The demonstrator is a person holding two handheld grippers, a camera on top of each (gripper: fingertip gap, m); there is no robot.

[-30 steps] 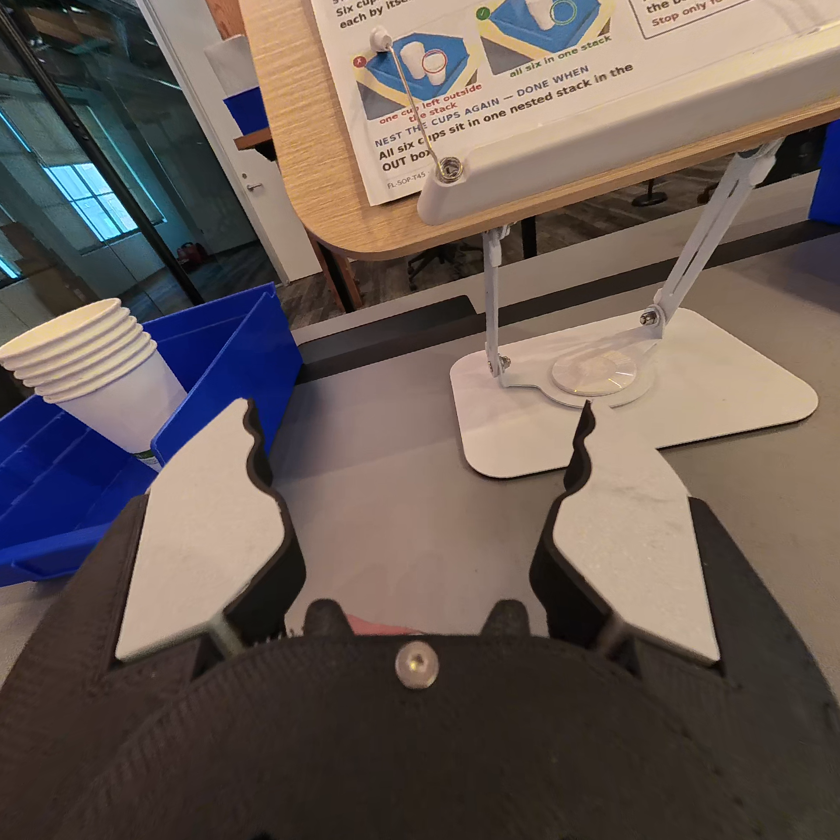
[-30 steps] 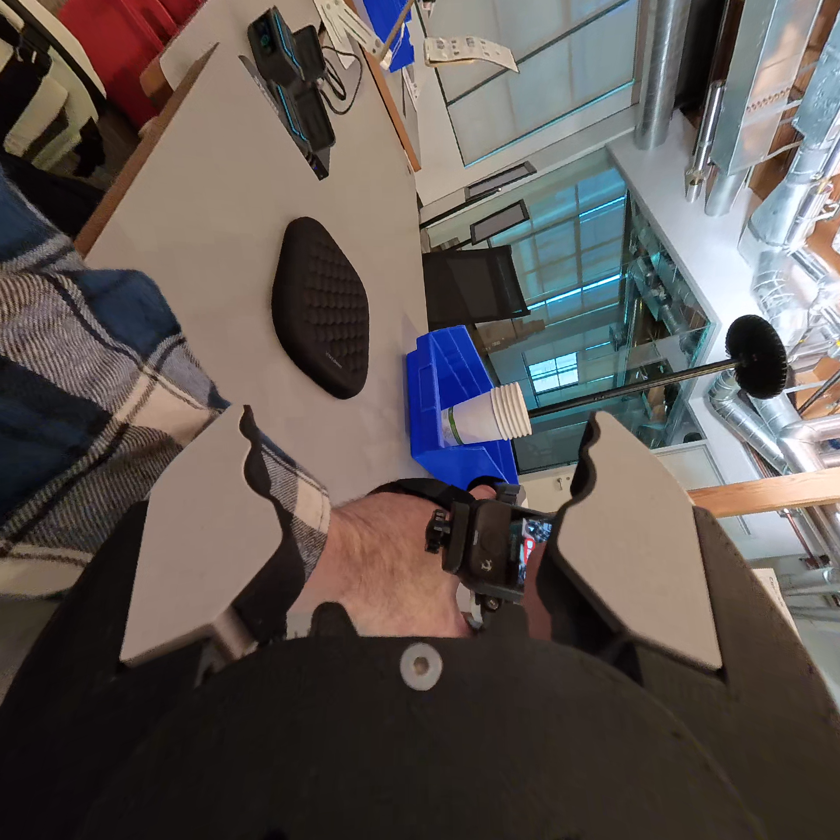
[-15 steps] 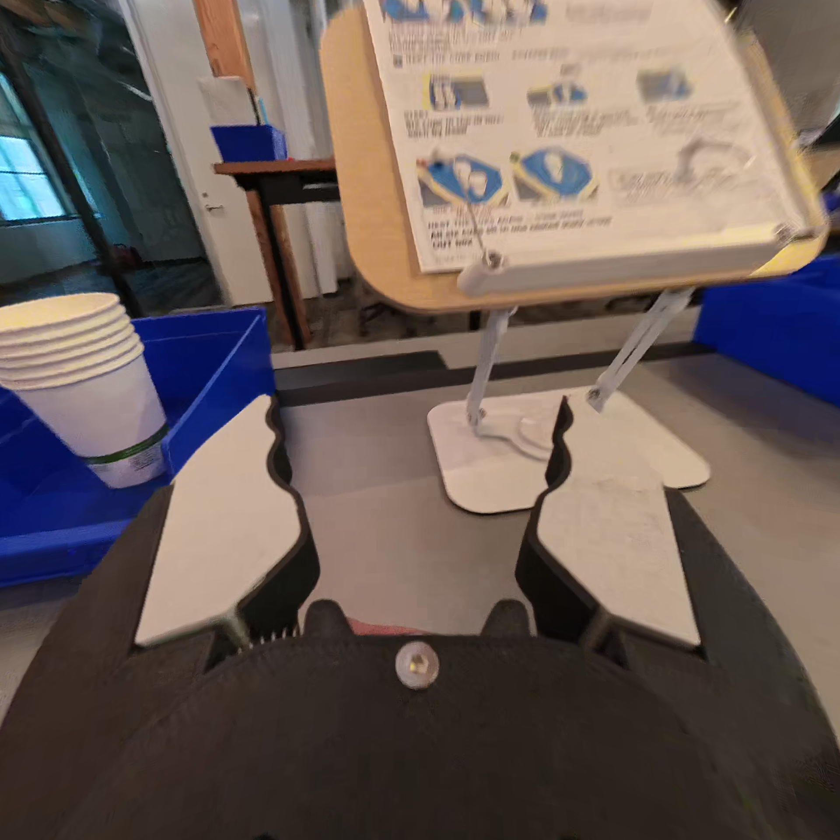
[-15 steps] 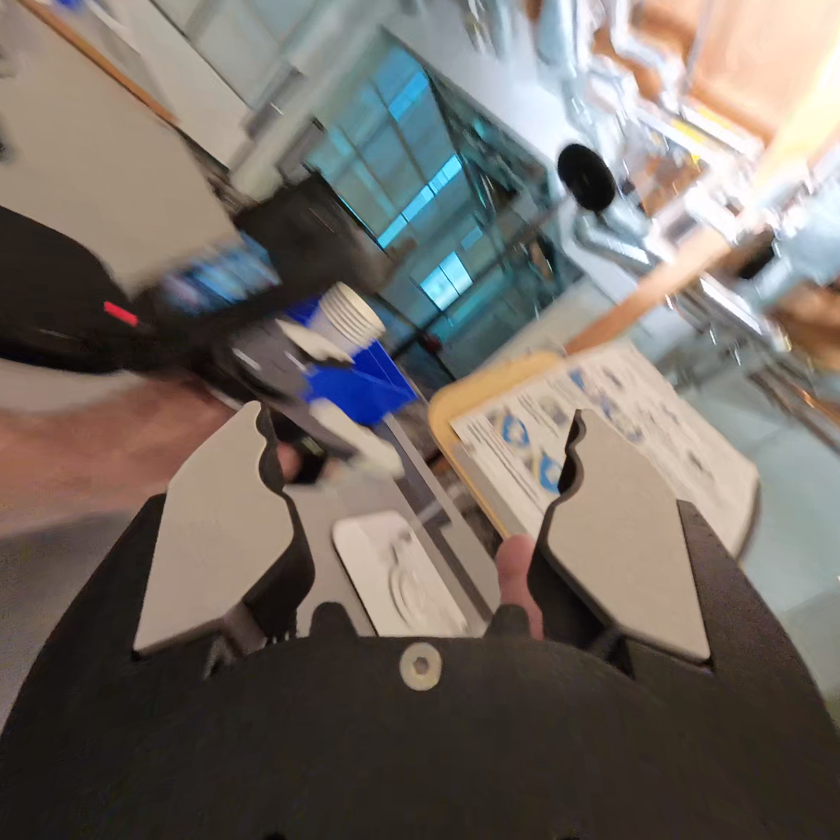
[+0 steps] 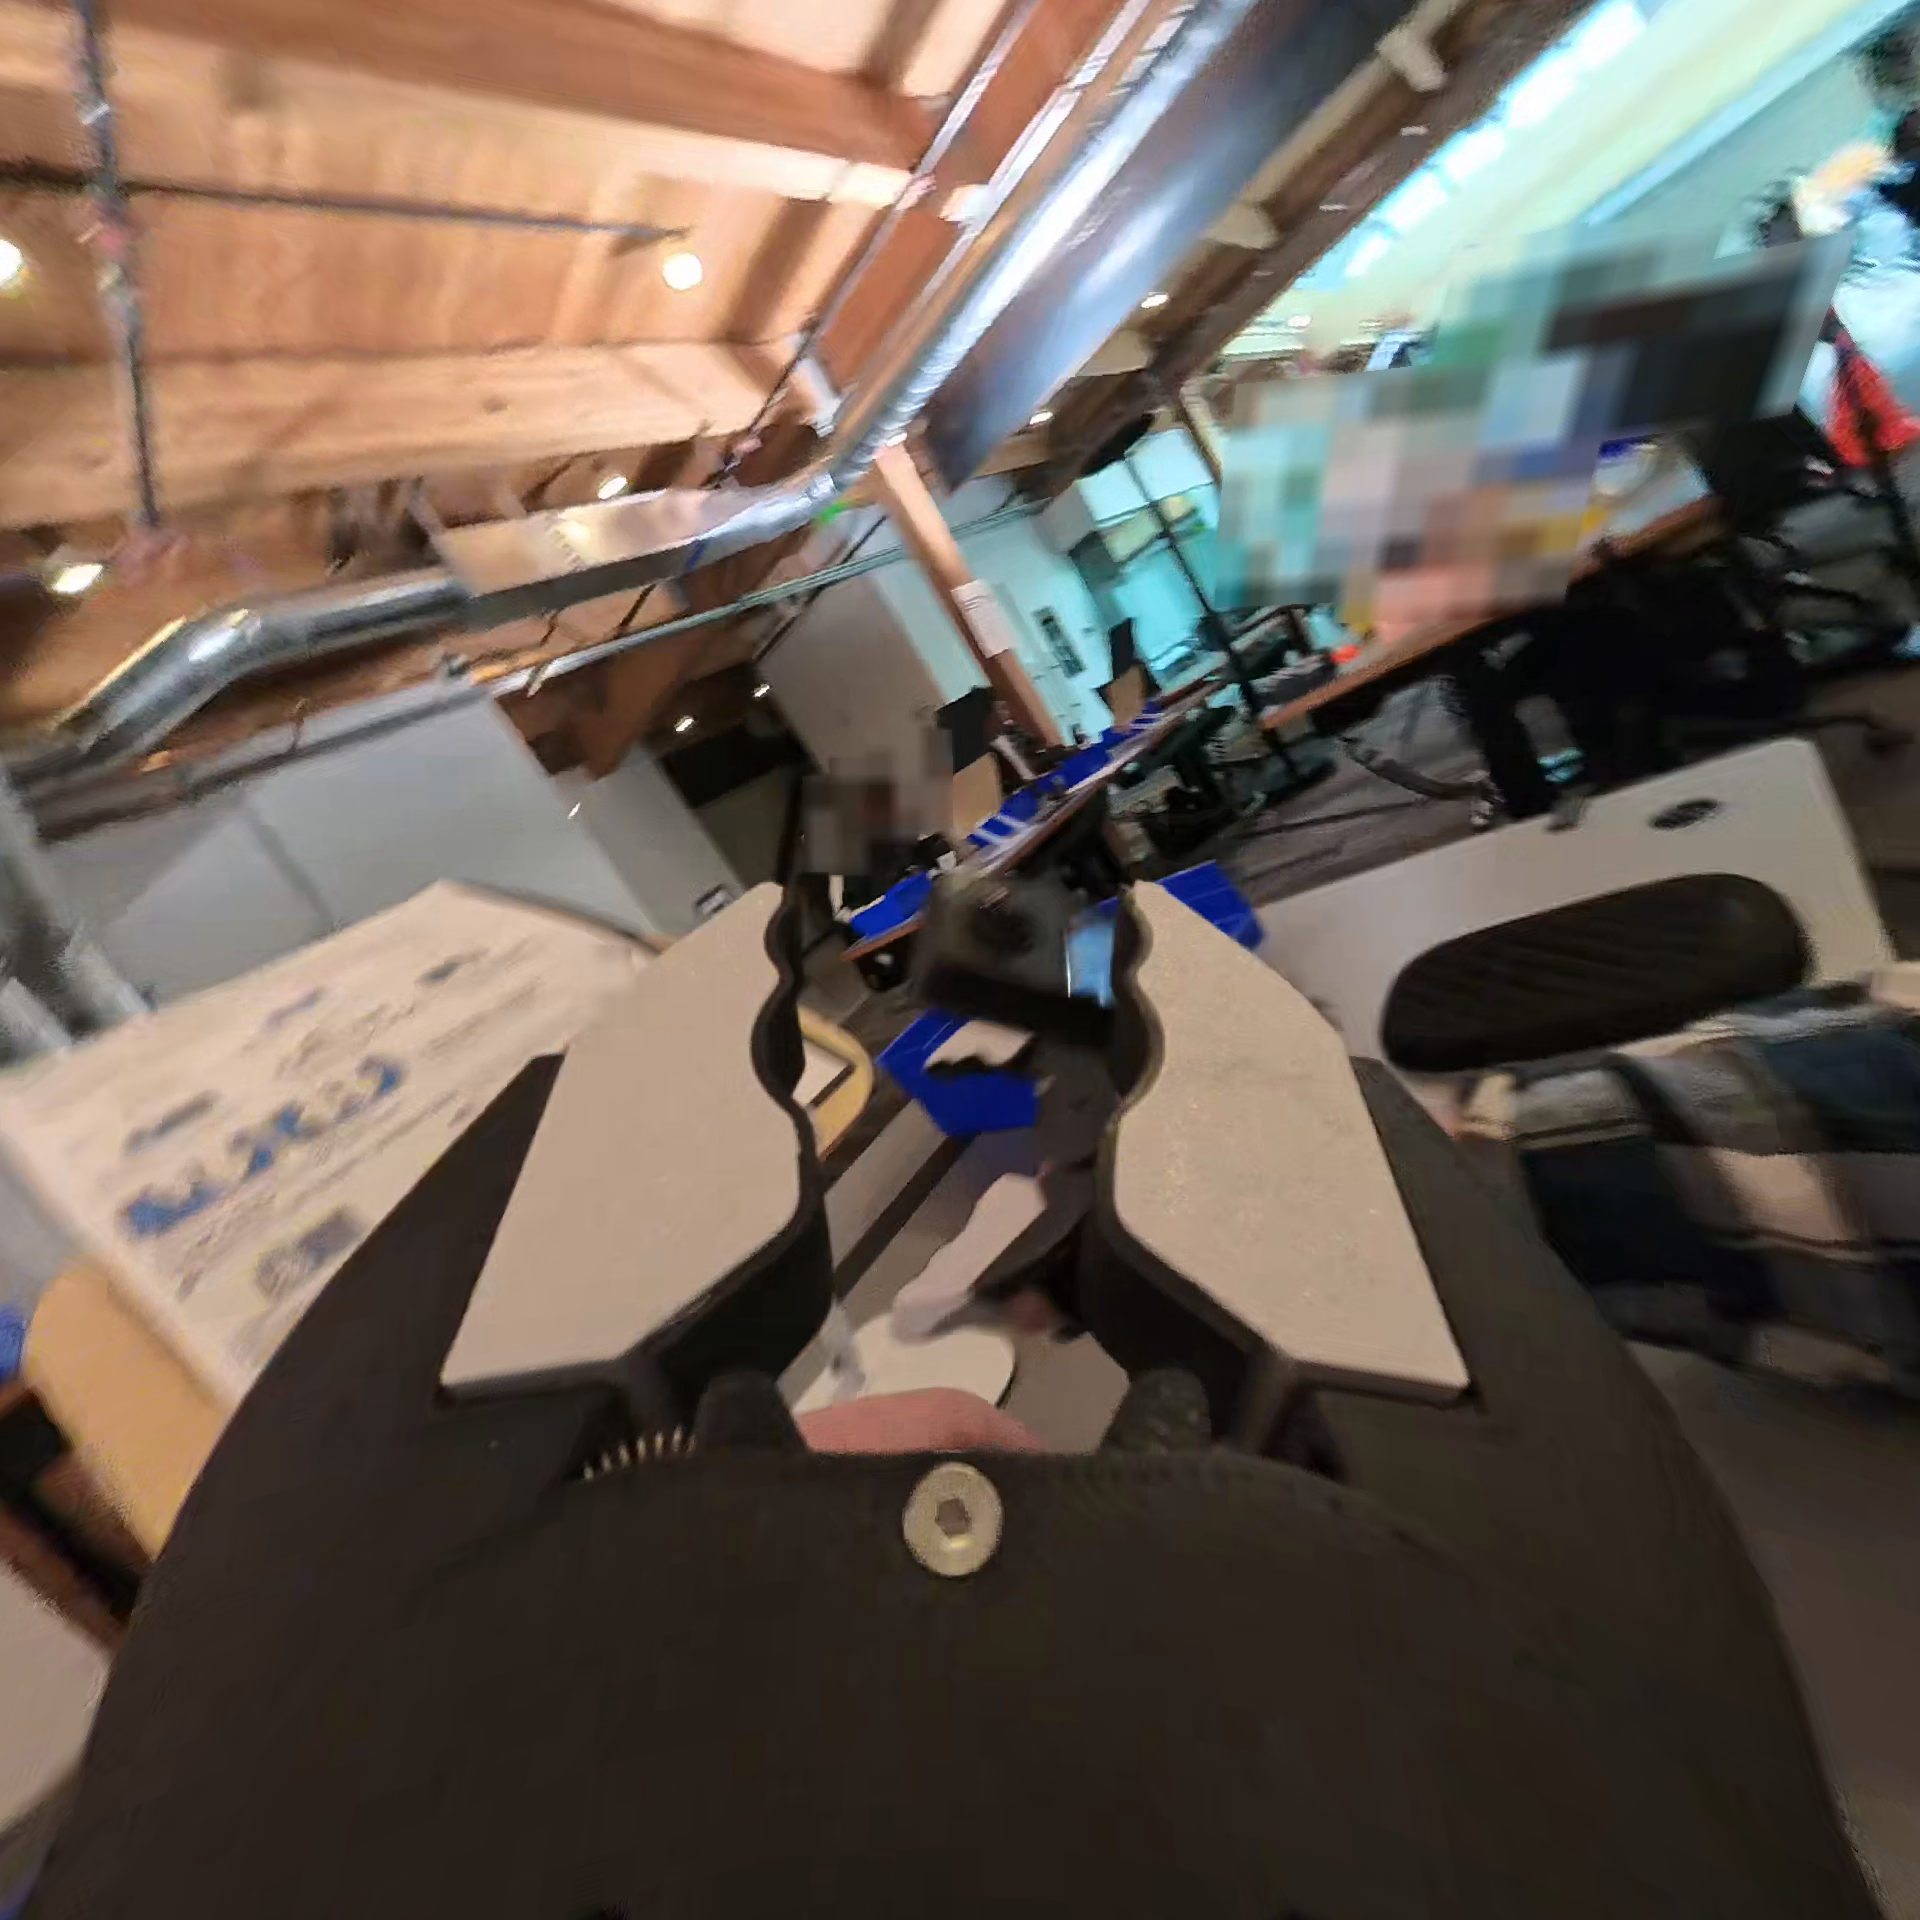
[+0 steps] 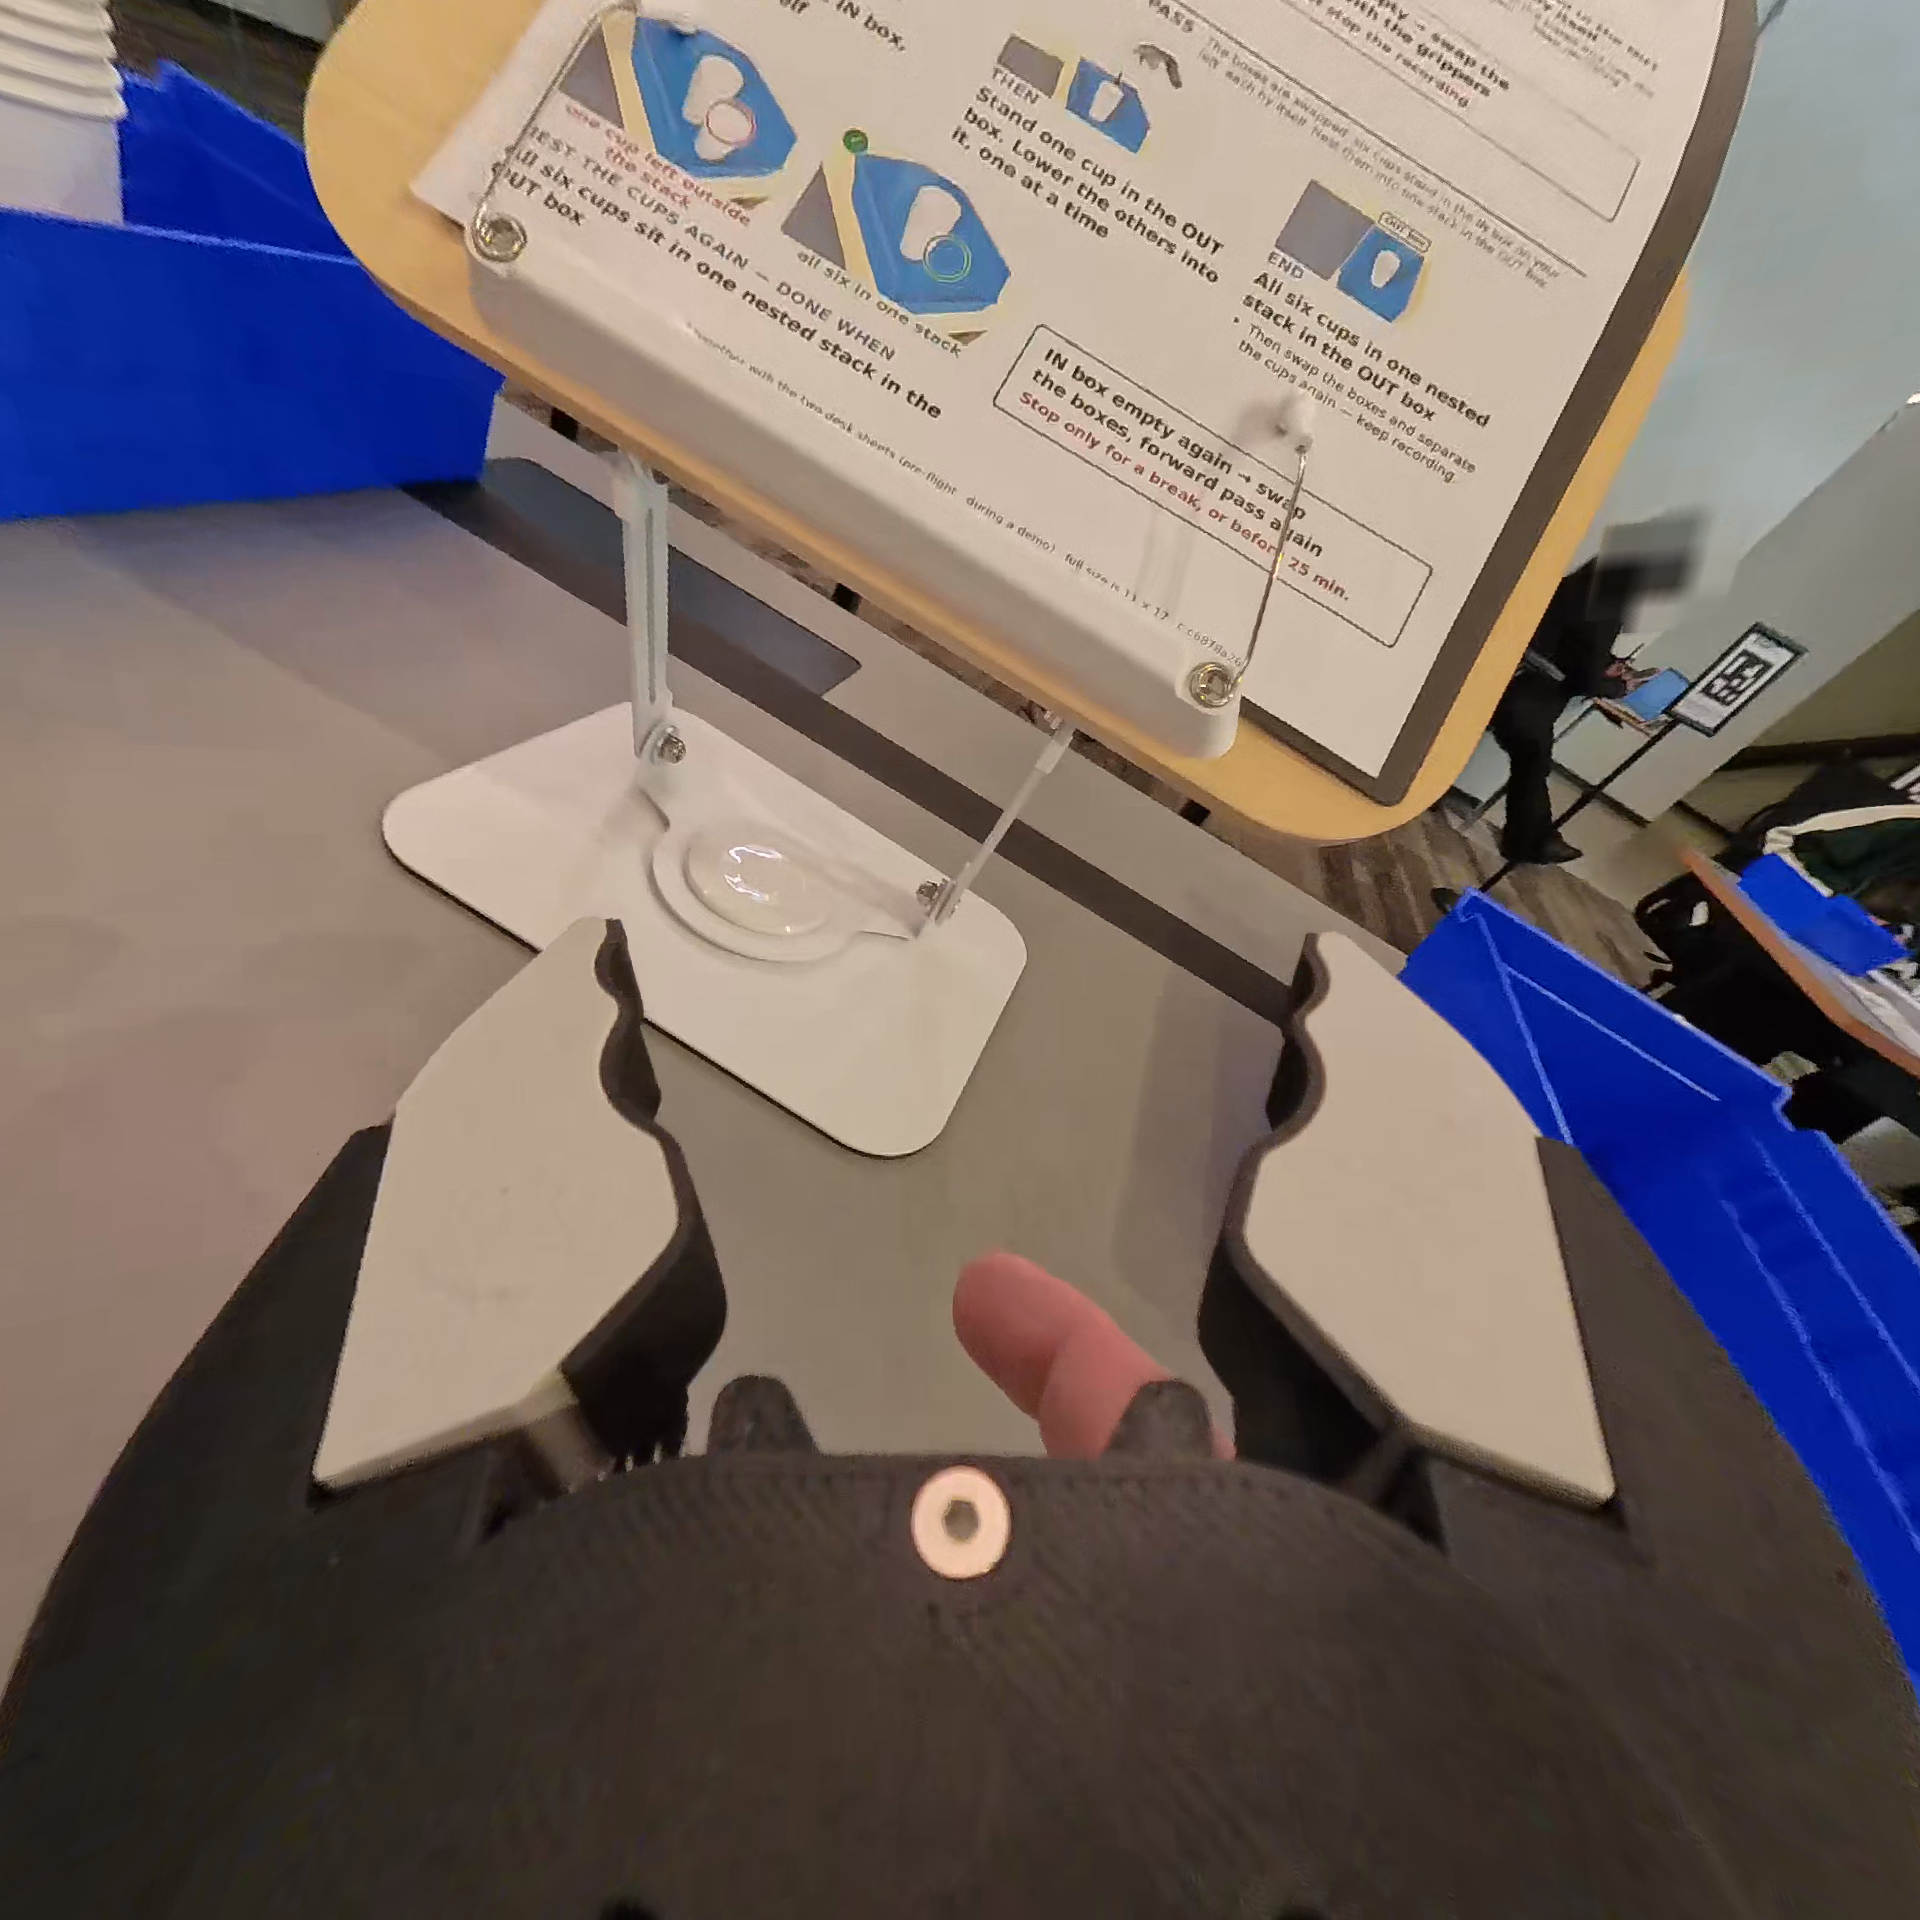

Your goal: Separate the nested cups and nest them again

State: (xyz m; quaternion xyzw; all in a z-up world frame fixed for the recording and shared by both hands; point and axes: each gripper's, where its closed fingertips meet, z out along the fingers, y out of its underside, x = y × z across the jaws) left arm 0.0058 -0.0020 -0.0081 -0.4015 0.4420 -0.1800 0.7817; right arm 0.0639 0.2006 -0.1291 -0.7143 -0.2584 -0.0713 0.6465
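Tongs both bare: the left tongs (image 5: 956, 935) half spread, tilted up toward the ceiling, the right tongs (image 6: 961, 997) spread wide over the counter (image 6: 208, 727). Cups (image 6: 52, 62) show only as white stacked rims far up-left of the right tongs, by a blue bin (image 6: 208, 343); their axis cannot be told. Probably light, thin and crushable paper: pinch gently at a rim.

Left hand-held gripper (image 5: 956, 935) narrower, upturned.
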